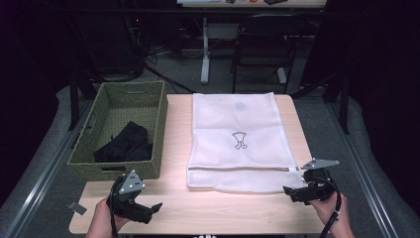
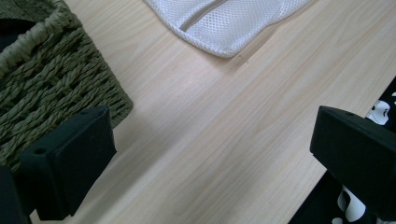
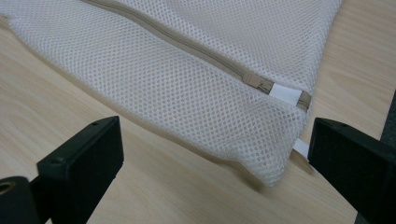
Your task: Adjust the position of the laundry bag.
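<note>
A white mesh laundry bag (image 1: 237, 141) lies flat on the wooden table (image 1: 173, 148), its zipper (image 3: 187, 46) running along the near edge and zipped shut, the slider (image 3: 259, 84) at the bag's right end. A woven green basket (image 1: 148, 106) at the table's left holds a black garment (image 1: 126, 144). My left gripper (image 1: 148, 210) hovers open near the front left, beside the basket's near corner (image 2: 56, 88), with bare wood between its jaws. My right gripper (image 1: 295, 192) stands open at the bag's near right corner (image 3: 275, 172), nothing between its pads.
The table's front edge (image 2: 322, 182) runs close under the left gripper. Behind the table stand a black chair (image 1: 265, 44) and a white desk leg (image 1: 205, 49). A metal rail (image 1: 39, 173) runs along the left side.
</note>
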Demonstrator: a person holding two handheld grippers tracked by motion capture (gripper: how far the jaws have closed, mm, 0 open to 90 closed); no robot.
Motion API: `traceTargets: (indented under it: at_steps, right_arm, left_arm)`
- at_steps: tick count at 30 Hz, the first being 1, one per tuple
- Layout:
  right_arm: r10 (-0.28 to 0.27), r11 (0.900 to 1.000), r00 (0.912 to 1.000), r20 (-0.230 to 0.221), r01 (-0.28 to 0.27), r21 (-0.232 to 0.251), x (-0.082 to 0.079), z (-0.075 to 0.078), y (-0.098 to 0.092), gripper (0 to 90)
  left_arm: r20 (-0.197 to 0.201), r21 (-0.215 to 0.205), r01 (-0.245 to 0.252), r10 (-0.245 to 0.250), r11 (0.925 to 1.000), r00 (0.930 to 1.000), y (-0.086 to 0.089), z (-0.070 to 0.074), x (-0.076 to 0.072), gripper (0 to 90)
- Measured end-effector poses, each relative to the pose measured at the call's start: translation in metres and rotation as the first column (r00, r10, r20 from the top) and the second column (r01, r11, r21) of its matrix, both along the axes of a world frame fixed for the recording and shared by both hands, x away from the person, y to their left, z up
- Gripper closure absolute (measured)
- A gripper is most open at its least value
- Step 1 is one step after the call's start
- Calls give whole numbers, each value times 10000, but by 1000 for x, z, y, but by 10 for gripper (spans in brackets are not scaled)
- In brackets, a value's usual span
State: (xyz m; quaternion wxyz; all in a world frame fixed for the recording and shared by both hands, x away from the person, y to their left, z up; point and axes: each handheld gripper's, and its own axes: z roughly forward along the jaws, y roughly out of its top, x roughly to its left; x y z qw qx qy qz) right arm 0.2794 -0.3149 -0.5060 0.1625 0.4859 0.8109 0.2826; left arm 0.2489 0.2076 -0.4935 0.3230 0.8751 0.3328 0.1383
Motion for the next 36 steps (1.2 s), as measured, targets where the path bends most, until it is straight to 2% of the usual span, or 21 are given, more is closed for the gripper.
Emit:
traceTargets:
  at_steps: [5,11,14,15,16,23,29,32,35,36]
  right_arm:
    - [18,10000,10000,-11,-18,-54,0,-1,0,30]
    - [58,9999,10000,15,-57,-112,0,-1,1,30]
    - [177,9997,9998,0,-177,-176,1,-1,3,27]
    - [176,9997,9998,8,-176,-188,1,-1,3,19]
    - [212,9996,9998,19,-211,-187,2,-1,4,16]
    - [330,9988,9994,-61,-332,-356,8,-4,8,12]
    - [492,9982,9987,-124,-496,-327,13,-7,10,3]
    - [566,9973,9984,-68,-569,-458,16,-8,11,0]
    - [401,9977,9991,-144,-408,-539,20,-9,11,0]
    - [297,9983,9993,-218,-308,-496,22,-10,12,0]
  left_arm:
    - [-112,76,58,-57,10000,9999,-5,-2,3,2]
    - [-21,245,270,-270,9993,9996,-16,-2,4,3]
    - [92,535,523,-528,9972,9986,-25,-2,5,3]
    - [331,826,512,-541,9953,9980,-29,-2,5,3]
    - [451,922,539,-583,9943,9973,-32,-2,5,2]
    - [369,1015,865,-906,9911,9952,-52,-4,15,3]
    - [181,1028,958,-981,9901,9950,-66,-9,27,2]
    - [153,1080,1011,-1033,9890,9945,-72,-11,31,1]
    - [159,1113,1105,-1129,9876,9935,-78,-12,35,1]
    - [40,1056,1166,-1177,9875,9930,-80,-13,38,1]
